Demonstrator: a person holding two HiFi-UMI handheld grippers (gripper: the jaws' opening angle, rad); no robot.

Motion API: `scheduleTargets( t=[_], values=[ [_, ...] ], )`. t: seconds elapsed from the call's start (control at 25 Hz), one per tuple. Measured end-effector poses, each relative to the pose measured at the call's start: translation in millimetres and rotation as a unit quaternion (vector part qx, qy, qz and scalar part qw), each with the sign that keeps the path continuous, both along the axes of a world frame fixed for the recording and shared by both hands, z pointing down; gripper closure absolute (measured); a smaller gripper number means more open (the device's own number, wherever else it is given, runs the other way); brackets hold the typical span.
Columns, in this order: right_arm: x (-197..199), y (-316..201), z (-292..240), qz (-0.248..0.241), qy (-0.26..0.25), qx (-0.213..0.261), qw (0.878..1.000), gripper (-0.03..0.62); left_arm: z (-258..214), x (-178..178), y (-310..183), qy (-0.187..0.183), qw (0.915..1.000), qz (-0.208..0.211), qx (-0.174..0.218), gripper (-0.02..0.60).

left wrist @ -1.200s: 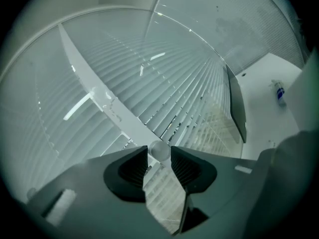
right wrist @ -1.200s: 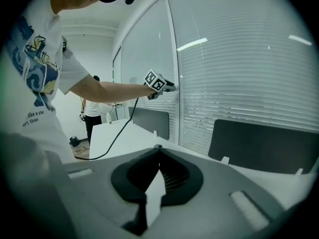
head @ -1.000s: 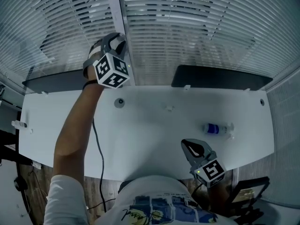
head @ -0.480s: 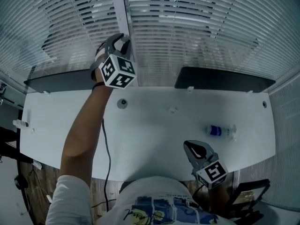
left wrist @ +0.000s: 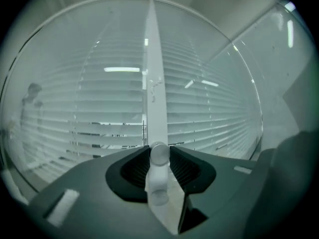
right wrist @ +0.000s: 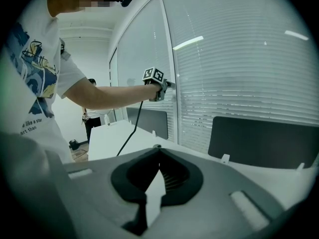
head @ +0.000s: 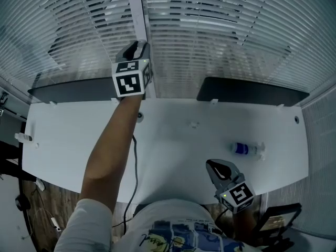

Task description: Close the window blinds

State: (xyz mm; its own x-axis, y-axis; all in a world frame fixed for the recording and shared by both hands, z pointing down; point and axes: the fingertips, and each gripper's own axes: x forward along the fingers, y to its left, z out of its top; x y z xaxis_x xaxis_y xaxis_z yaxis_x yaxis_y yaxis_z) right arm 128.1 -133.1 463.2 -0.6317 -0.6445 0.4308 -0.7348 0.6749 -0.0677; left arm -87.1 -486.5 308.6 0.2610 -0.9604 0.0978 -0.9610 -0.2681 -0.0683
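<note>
White slatted blinds [head: 210,30] hang over the windows behind the desk, with their slats partly tilted. A white frame post [head: 137,14] divides the two windows. My left gripper [head: 135,49] is raised at that post, and its jaws press on both sides of a white round blind wand [left wrist: 159,156]. The wand runs down between the pads [left wrist: 182,168]. From the right gripper view, the left gripper [right wrist: 167,86] shows at arm's length against the glass. My right gripper [head: 220,168] hangs low near my body, its jaws together with nothing in them [right wrist: 159,153].
A white desk [head: 173,140] stands under the windows. On its right side lies a clear bottle with a blue label [head: 244,149]. Dark partition panels [head: 252,92] stand along the back edge. A cable hangs from my left arm. A person [right wrist: 92,118] stands far off.
My left gripper has moved right and up to the frame post and turned, so its marker cube now faces the head camera. The right gripper has barely moved.
</note>
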Motion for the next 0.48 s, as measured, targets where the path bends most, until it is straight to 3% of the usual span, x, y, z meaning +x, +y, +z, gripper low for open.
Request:
scheduleTargets(
  t=[0.12, 0.2, 0.32, 0.48],
  values=[
    [1.8, 0.0, 0.6, 0.003, -0.003, -0.003, 1.0, 0.592, -0.3, -3.7, 0.5, 0.123, 0.9921, -0.005, -0.02, 0.451],
    [1.8, 0.0, -0.3, 0.005, -0.006, -0.003, 1.0, 0.592, 0.3, -5.9, 1.0, 0.174, 0.9844, -0.006, -0.027, 0.451],
    [1.4, -2.1, -3.4, 0.007, -0.005, 0.0, 1.0, 0.592, 0.4, -6.4, 0.8, 0.174, 0.9844, -0.005, -0.026, 0.451],
    [2.6, -1.6, -1.9, 0.007, -0.007, -0.001, 1.0, 0.591, -0.9, -5.0, 0.9, 0.105, 0.9945, 0.004, -0.01, 0.443]
  ],
)
